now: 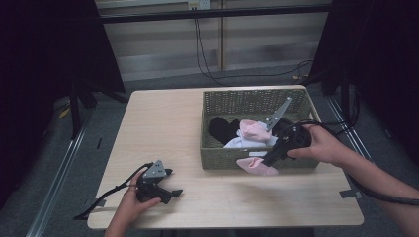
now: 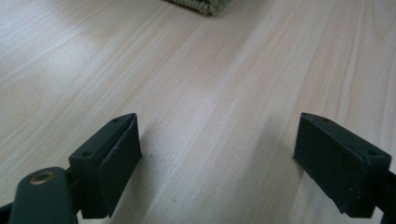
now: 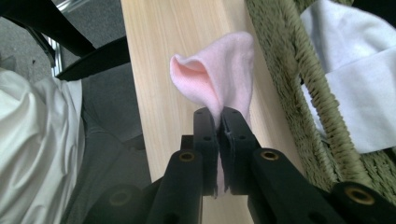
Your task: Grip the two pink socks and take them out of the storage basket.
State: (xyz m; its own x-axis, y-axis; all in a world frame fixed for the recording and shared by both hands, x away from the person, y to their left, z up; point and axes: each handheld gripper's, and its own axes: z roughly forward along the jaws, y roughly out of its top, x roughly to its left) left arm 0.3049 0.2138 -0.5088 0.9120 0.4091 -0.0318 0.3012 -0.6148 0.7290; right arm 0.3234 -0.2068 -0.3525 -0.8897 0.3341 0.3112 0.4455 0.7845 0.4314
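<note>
A pink sock (image 1: 257, 167) hangs just in front of the woven basket (image 1: 257, 98), low over the table's near side. My right gripper (image 1: 271, 159) is shut on it; in the right gripper view the jaws pinch the pink sock (image 3: 219, 79) at its edge, with the gripper (image 3: 219, 114) beside the basket wall (image 3: 299, 93). Inside the basket lie another pink sock (image 1: 253, 130), a white sock (image 1: 242, 142) and a black one (image 1: 222, 128). My left gripper (image 1: 172, 183) rests on the table at the front left, open, with bare wood between its fingers (image 2: 116, 154).
The light wooden table (image 1: 163, 128) has free room on its left half and along the front. Black cables run across the floor beyond the far edge. A corner of the basket (image 2: 201, 5) shows ahead of the left gripper. A person's white sleeve (image 3: 37, 149) is at the left.
</note>
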